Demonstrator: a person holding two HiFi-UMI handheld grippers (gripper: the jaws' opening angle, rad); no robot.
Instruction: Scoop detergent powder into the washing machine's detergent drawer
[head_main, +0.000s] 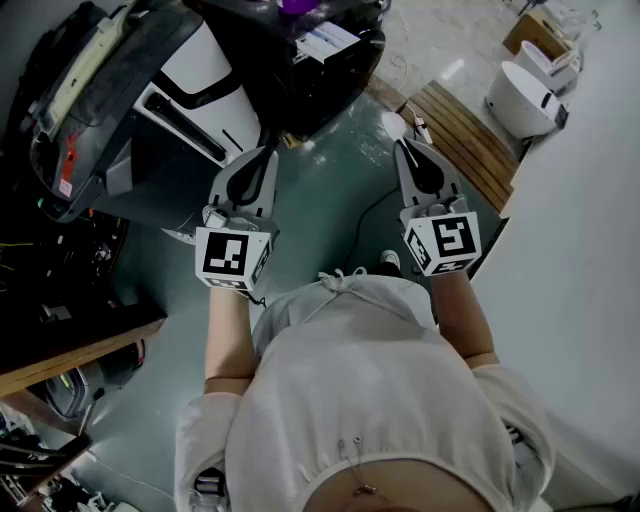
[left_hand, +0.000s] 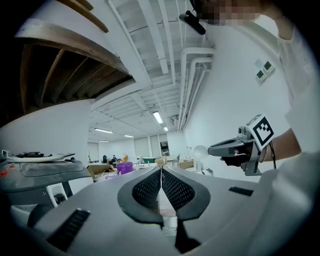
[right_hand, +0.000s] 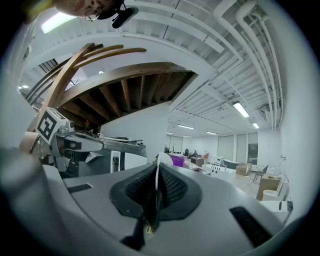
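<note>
Grey-green workshop floor (head_main: 335, 205). Left hand-held gripper (head_main: 266, 156) closed, empty; right hand-held gripper (head_main: 404, 145) clamps small white plastic scoop (head_main: 393, 123) projecting toward 12 o'clock. Scooping apparently not begun; detergent drawer unseen.

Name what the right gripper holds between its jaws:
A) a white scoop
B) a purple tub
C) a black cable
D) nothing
A: the right gripper is shut on a thin white scoop, whose round bowl sticks out past the gripper's tip in the left gripper view.
</note>
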